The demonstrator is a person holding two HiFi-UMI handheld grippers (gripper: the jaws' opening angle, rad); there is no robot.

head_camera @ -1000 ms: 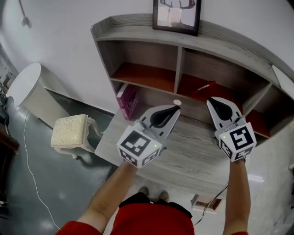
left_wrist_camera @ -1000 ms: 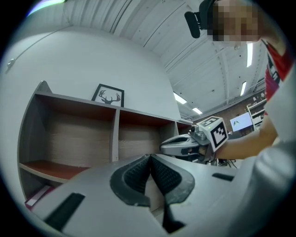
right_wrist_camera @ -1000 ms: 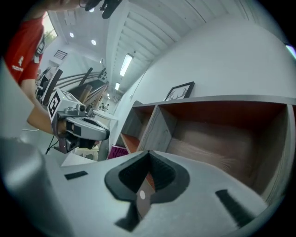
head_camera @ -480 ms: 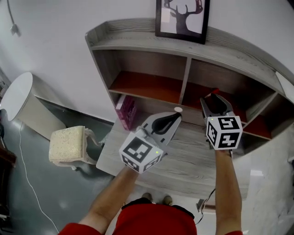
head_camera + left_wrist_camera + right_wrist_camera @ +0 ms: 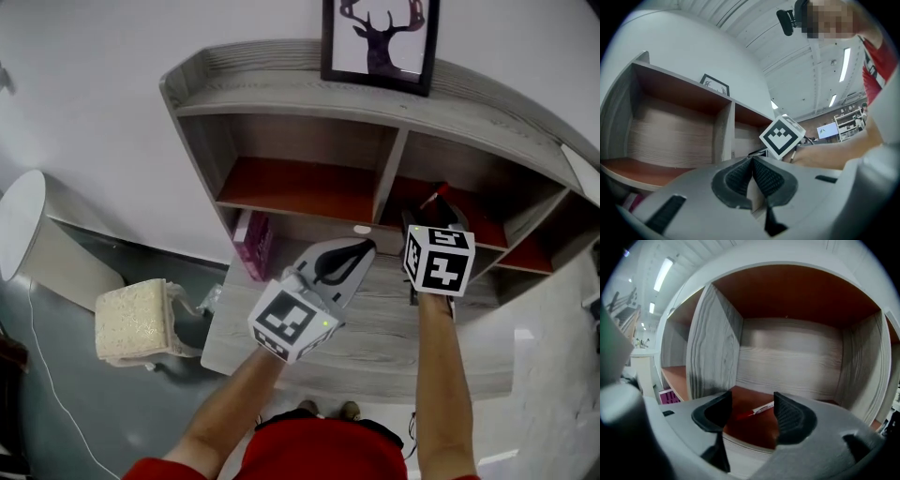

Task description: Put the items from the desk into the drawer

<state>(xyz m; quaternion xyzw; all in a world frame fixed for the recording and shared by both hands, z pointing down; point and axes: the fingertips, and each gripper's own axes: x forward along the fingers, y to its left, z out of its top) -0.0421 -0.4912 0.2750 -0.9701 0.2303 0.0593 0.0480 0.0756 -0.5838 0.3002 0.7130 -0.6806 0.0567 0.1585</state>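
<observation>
Held right gripper (image 5: 751,404) with jaws parted and empty, aimed at red-and-white plastic marker pen (image 5: 758,409) lying mid-frame on the red floor of grey wooden shelf cubby (image 5: 787,362); held left gripper (image 5: 751,161) clenched on nothing. Risked nudging pen deeper or clipping shelf lip if driven in low or off-centre. Could not read barrel print, too small.

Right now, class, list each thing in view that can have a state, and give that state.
left claw: shut, jaws together.
right claw: open, jaws apart, pointed at the pen.
pen: lying flat inside the shelf unit, not gripped.
framed picture: upright on top of the shelf unit.
</observation>
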